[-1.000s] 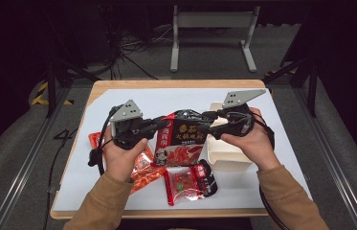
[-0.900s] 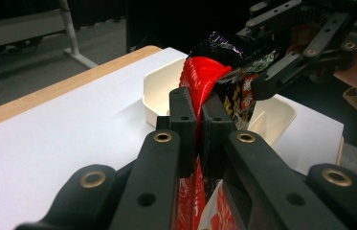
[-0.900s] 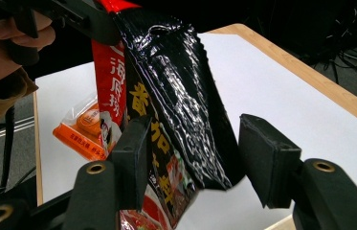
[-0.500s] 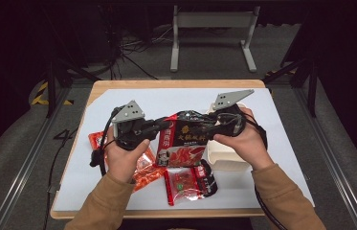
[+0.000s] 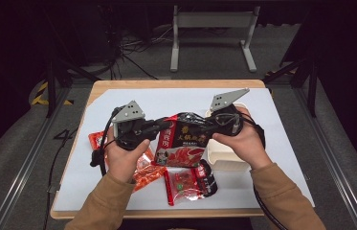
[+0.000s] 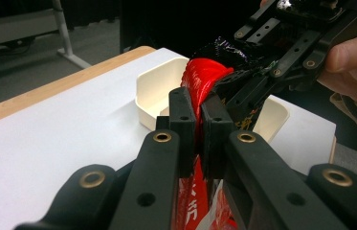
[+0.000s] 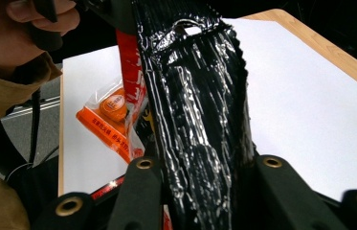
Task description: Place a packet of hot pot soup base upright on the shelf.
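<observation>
Hotpot-base packet (image 5: 182,142), red and black, is held up over the desk (image 5: 272,120) between both tongs. Left tongs (image 6: 194,125) are clamped on its red edge, pads pressed flat against the foil. Right tongs (image 7: 200,165) have just been closing on the black crimped top seal, which sits between the jaws; jaws look tight on it. Cream plastic tub (image 5: 224,155) sits on the desk just below the right hand (image 5: 243,139). Two more red sachets (image 5: 188,179) lie near the desk's front edge, orange sachet (image 7: 111,115) beside the left hand (image 5: 123,158).
</observation>
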